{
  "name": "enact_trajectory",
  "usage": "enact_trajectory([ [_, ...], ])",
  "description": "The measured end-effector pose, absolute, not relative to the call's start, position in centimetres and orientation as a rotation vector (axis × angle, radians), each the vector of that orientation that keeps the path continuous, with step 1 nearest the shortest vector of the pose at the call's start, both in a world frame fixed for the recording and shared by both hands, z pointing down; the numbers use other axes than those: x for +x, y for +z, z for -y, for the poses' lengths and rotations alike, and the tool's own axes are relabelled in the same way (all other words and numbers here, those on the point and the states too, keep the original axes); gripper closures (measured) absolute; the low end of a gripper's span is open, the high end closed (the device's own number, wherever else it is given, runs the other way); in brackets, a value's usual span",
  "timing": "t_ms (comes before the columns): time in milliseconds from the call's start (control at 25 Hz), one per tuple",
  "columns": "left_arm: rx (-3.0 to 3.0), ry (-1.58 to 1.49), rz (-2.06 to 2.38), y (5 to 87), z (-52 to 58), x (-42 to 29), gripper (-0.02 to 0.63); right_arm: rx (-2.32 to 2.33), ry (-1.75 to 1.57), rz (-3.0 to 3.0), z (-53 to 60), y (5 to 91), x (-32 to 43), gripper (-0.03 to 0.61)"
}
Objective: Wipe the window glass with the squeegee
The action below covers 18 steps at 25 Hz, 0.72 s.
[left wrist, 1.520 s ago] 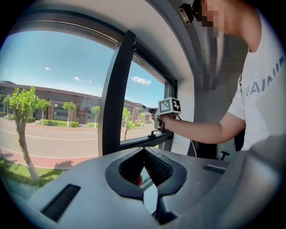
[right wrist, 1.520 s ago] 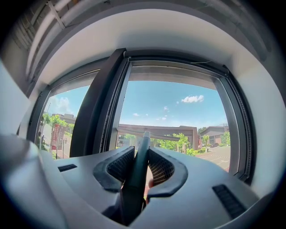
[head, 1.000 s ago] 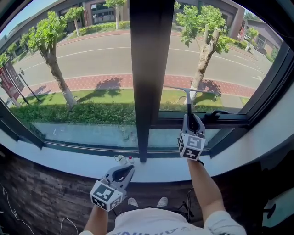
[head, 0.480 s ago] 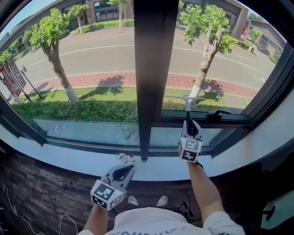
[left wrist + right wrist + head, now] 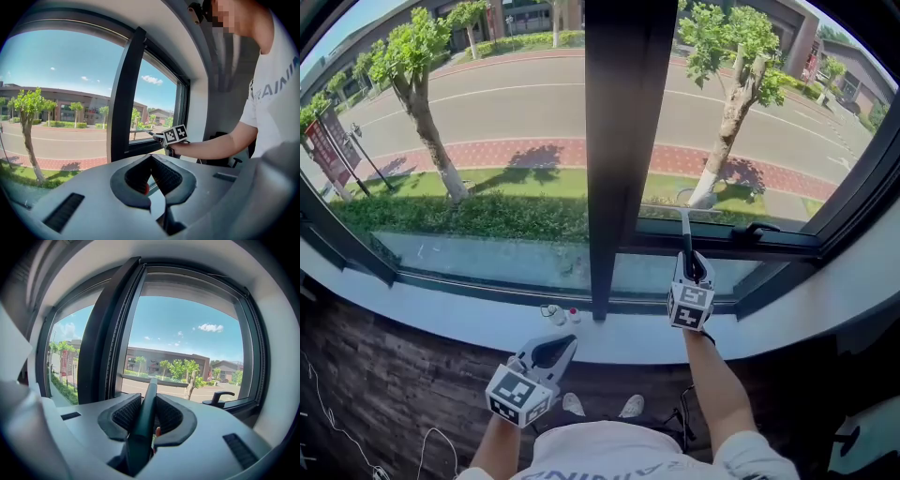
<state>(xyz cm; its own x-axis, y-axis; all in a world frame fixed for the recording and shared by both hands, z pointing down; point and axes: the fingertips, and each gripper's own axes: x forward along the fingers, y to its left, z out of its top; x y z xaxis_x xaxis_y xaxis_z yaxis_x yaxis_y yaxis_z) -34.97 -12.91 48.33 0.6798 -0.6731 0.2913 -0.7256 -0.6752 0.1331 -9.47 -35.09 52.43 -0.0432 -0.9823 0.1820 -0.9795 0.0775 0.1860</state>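
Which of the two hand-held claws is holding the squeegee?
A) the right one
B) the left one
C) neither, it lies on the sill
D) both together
A: the right gripper has its jaws clamped on the handle of the squeegee, while the left gripper is shut with nothing between its jaws.

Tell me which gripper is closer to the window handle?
Right. The right gripper is up by the glass, just left of the handle, gripping the squeegee. The left gripper is low by the sill, far to its left.
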Motion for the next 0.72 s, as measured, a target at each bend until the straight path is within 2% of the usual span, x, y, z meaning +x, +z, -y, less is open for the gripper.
enact_trajectory([
  [720,2.626,0.320,1.137,48.7,12.3,-35.0,0.597,1.908,0.030,2.082,34.7,55.3,-8.7,0.479],
])
